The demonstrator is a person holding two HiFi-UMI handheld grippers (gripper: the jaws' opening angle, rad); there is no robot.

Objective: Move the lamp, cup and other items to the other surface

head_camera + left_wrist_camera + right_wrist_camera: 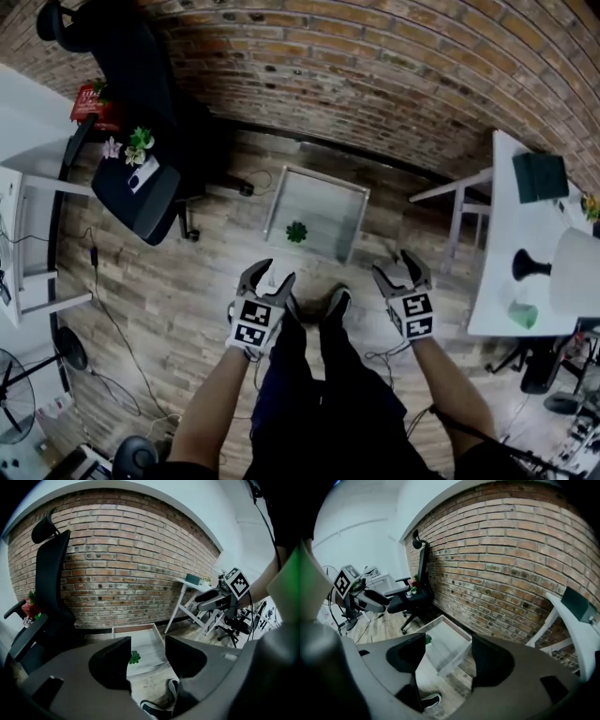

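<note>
1 black office chair with a high back (141, 187) stands at the far left, with little flowers (138, 142) on its seat. Next comes the left gripper (272, 274). Its jaws are wide apart and there is nothing between them, just floor and a shoe far below. I think it is held open so it is ready to grab.

In the middle, past both grippers, a low white table with a clear top (323, 176) stands on the wood floor. 1 small green plant (296, 232) sits on it. It may be the place the things must go.

The right gripper (396, 265) is wide open and empty too. Both grippers hang low in front of the person, well apart from any item.

At the far right is a tall white table (497, 281). On it are a dark green book (540, 176), the white lamp with a black foot (572, 272) and the see-through green cup (523, 315). Nothing there looks moved yet.
</note>
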